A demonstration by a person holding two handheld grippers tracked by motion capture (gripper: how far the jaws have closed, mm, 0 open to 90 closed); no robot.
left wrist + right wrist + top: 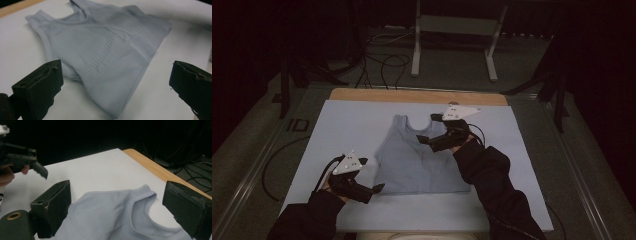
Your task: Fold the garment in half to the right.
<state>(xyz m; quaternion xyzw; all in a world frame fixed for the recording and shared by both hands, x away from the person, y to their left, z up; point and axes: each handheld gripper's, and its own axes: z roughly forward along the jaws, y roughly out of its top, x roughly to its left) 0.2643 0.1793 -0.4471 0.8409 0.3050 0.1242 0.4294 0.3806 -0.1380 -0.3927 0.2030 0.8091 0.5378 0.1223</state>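
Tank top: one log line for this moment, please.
tank top flat on mat | left claw open, at hem | right claw open, at strap

The pale blue sleeveless knit top (pixel 419 160) is partly covered in the high view — its right shoulder strap lies under the right gripper (pixel 430 131). In the right gripper view the bottom edge cuts off the garment's body — its hem falls outside.

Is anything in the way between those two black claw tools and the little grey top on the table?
Nothing visible is. The left gripper is open by the tank top's hem corner, and the right gripper is open over its shoulder strap.
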